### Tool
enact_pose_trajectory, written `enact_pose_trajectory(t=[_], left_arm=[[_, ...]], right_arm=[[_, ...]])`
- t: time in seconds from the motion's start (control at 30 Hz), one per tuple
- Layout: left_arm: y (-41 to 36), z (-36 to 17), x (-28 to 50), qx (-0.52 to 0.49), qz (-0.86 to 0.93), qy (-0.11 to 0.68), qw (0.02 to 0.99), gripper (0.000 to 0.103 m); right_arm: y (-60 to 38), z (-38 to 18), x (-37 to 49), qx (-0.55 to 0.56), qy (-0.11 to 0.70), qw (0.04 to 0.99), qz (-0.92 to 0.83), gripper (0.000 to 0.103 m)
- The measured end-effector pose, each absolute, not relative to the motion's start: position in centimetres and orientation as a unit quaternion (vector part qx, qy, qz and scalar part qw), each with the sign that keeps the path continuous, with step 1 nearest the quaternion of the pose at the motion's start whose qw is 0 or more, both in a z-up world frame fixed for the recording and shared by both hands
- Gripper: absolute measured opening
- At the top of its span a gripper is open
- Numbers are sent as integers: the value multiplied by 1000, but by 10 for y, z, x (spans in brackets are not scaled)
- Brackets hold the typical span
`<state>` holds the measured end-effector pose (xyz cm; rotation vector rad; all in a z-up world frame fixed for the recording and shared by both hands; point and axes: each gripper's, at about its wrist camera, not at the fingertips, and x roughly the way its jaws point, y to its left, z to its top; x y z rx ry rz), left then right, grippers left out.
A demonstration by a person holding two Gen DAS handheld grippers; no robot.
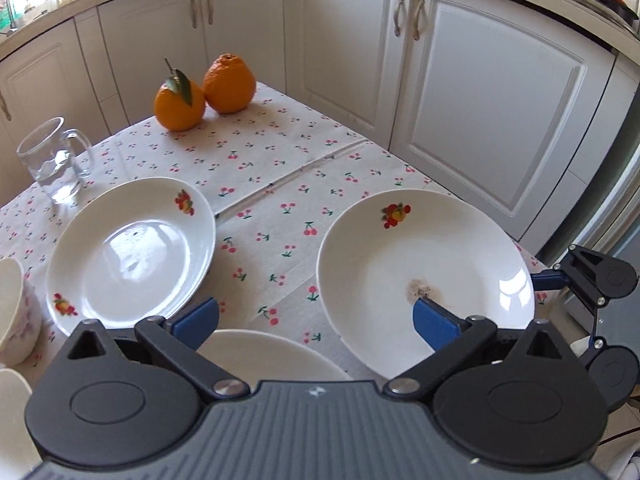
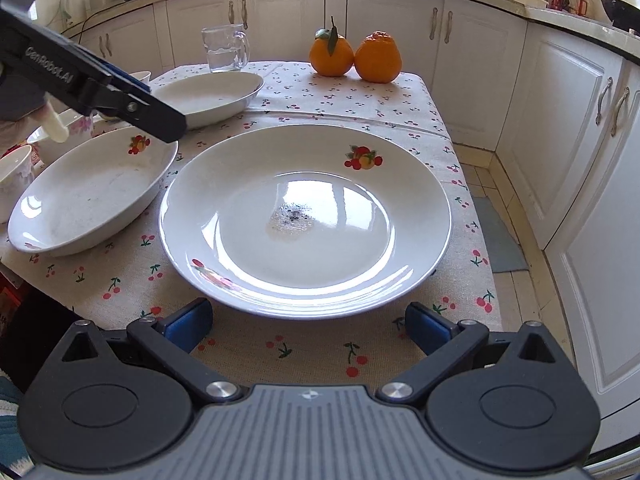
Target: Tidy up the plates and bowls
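Note:
Three white plates with fruit prints lie on the cherry-print tablecloth. The stained plate [image 2: 304, 216] sits right in front of my right gripper [image 2: 308, 326], which is open with its fingers just short of the near rim. My left gripper [image 1: 316, 320] is open and empty above the table. Its right finger hangs over the stained plate [image 1: 424, 276] and its left finger sits near the left plate [image 1: 132, 252]. A third plate [image 1: 272, 354] lies under it. In the right wrist view the left gripper [image 2: 152, 100] hovers over that plate [image 2: 92, 196].
White bowls [image 2: 16, 176] stand at the table's left edge. A glass mug [image 1: 56, 160] with a little water and two oranges [image 1: 204, 96] sit at the far side. White kitchen cabinets [image 1: 480, 100] lie close behind and to the right, and the table edge drops to the floor on the right.

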<state>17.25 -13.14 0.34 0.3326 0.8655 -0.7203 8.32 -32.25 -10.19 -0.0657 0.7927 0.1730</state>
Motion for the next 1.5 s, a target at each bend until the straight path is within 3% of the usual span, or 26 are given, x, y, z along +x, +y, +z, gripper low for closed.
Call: enact_pose_trajectory(t=[0.5,0.63,0.8,0.97,1.5], left_arm=[[-205,-46,225,172,-404,471,765,102],[-212,-51,225,190,-417,473,753,99],[-217,-51,224,207,-433,469,742,86],[-218,-49,228,206,-440,472,735,77],[-219,-49,250,179,-442,476,739,70]], right_arm=[[-327,-109,74,-31,345,934,88,103],[-327,-108,73,-31,343,934,93,103],[-326,-106,76,-43,348,931,104,103],[-327,-102,77,-36,349,930,113,95],[-332,-100,97,-49,370,920,119,95]])
